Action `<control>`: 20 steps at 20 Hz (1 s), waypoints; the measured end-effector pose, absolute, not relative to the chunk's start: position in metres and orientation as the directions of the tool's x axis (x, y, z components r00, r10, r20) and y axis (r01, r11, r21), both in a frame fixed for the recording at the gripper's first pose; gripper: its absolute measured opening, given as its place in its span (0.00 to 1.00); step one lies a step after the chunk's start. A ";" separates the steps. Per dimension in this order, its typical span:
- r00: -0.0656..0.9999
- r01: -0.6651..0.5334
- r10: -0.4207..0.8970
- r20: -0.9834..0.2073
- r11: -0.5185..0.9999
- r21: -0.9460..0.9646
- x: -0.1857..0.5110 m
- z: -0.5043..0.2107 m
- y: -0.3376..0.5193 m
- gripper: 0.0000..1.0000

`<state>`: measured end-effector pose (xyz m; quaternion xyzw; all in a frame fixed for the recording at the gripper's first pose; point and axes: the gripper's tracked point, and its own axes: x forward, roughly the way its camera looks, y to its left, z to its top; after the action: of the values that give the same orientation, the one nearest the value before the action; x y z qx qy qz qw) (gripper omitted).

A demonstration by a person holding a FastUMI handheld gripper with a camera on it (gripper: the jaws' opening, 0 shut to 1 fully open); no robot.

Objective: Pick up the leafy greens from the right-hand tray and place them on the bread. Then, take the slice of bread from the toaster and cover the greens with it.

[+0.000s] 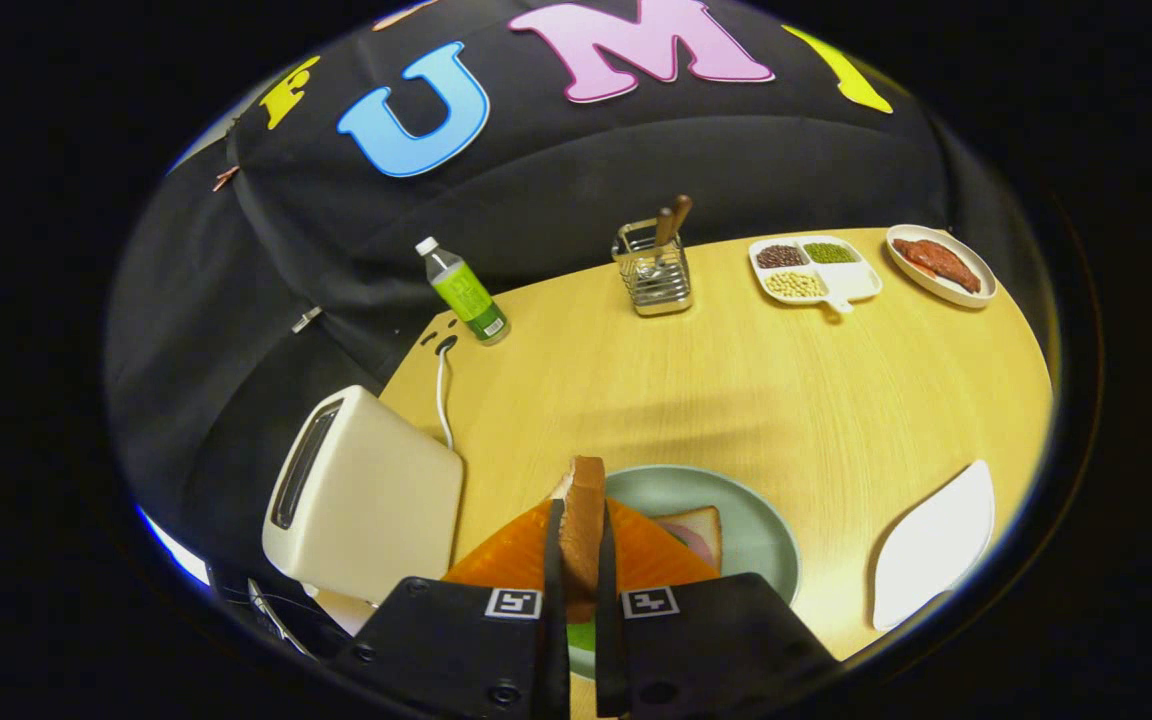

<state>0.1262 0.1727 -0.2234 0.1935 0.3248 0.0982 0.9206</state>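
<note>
Gripper (581,560) is pinching the bread slice (583,520) upright over the plate (751,520) (toaster (366,500) just beside it), so I'd say next it needs laying flat onto the greens (582,634).

No words or numbers can be read here. The bottle (463,291) has a green label, but its print is too small to read. The gripper (577,545) has two small square black-and-white code tags, with no letters.
</note>
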 end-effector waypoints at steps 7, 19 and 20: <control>0.777 0.004 0.161 -0.608 0.965 0.261 0.112 -0.247 0.129 0.59; 0.931 0.019 -0.007 -0.365 0.999 0.028 0.093 -0.119 0.079 0.99; 0.942 0.030 -0.022 -0.334 0.999 0.019 0.092 -0.104 0.076 0.99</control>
<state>0.0922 0.0760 -0.1043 0.0120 0.1691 -0.0132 0.9854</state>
